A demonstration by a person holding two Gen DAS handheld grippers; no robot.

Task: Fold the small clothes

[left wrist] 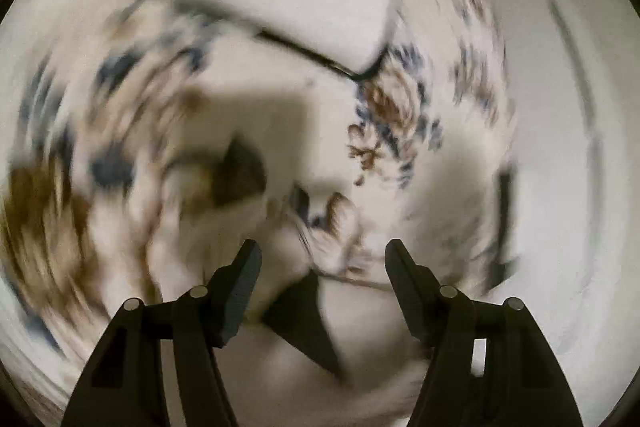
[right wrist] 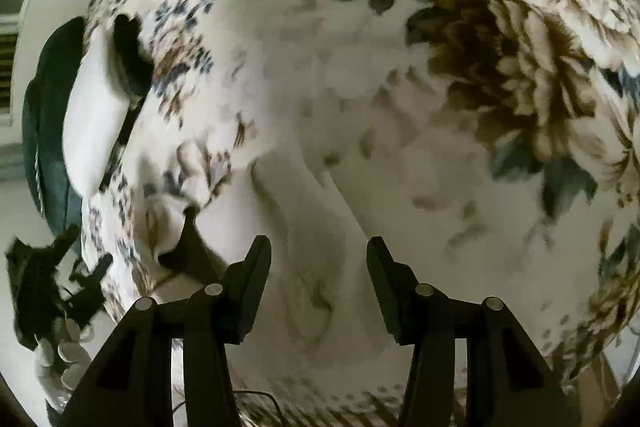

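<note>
A small white garment lies rumpled on a white bedsheet with brown and blue flowers. My right gripper is open just above it, fingers on either side of a raised fold. The left wrist view is badly blurred. There the white garment with a dark trimmed edge lies on the floral sheet, and my left gripper is open and empty over rumpled cloth. In the right wrist view the left gripper shows at the far left, held by a white-gloved hand.
A folded white piece with a dark edge lies at the left of the bed, next to a dark green cloth. A pale wall and window blinds stand beyond the bed's left edge.
</note>
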